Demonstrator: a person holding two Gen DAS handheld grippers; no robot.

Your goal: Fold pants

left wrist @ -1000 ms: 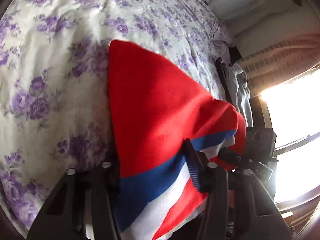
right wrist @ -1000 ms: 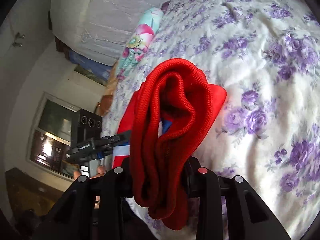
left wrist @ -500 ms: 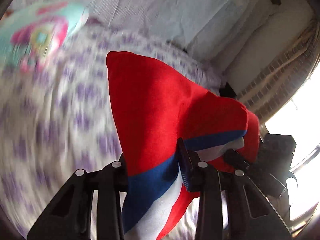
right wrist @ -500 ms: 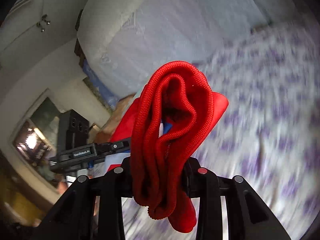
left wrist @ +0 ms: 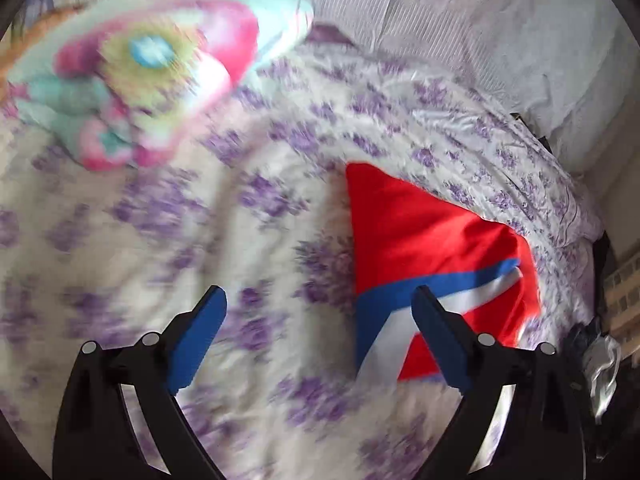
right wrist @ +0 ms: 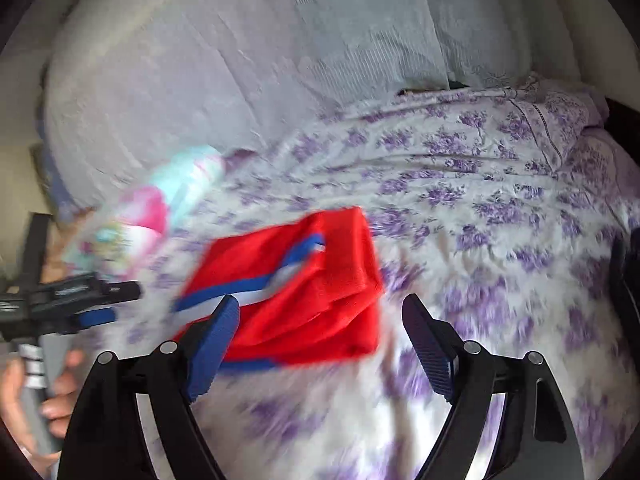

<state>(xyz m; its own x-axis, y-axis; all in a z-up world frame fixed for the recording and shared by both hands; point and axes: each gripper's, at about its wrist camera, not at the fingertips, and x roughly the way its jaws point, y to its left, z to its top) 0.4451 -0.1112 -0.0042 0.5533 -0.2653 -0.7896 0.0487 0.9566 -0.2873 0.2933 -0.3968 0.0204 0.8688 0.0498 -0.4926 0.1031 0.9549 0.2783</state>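
The red pants with a blue and white side stripe lie folded in a compact bundle on the floral bed cover. In the right wrist view the pants lie just beyond the fingers. My left gripper is open and empty, with the pants at its right finger. My right gripper is open and empty, its jaws wide apart on either side of the bundle's near edge. The left gripper shows at the left of the right wrist view, in a hand.
A colourful pillow lies at the head of the bed, also seen in the right wrist view. A pale curtain or sheet hangs behind the bed. Dark furniture and clothing stand past the bed's right edge.
Both grippers have let go of the pants and opened. The folded pants now rest on the bed. Both cameras have swung, with motion blur.
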